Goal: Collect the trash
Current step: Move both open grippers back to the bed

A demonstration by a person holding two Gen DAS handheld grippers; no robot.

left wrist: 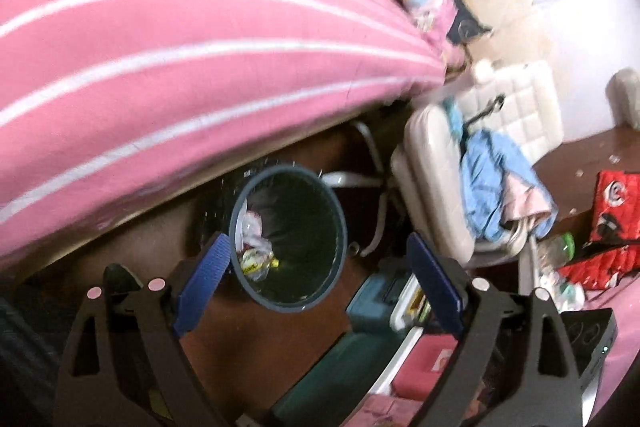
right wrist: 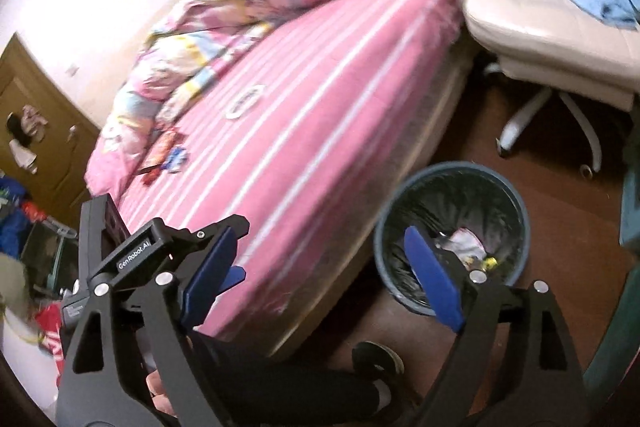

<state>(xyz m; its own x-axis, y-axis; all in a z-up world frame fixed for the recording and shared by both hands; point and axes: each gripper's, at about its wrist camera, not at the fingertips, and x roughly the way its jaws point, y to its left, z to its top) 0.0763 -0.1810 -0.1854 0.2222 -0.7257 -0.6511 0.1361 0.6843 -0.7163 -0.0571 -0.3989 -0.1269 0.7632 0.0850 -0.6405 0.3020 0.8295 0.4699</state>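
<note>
Left gripper (left wrist: 316,277): jaws released, nothing held.
Right gripper (right wrist: 324,275): jaws released, nothing held.
Wrappers (right wrist: 168,155): on bed (right wrist: 320,99), far-left of the right gripper, which is judged nearer.

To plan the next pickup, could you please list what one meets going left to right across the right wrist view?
Brown wooden door → pink white-striped mattress → round dark-blue bin with black liner → white wheeled chair base.
</note>
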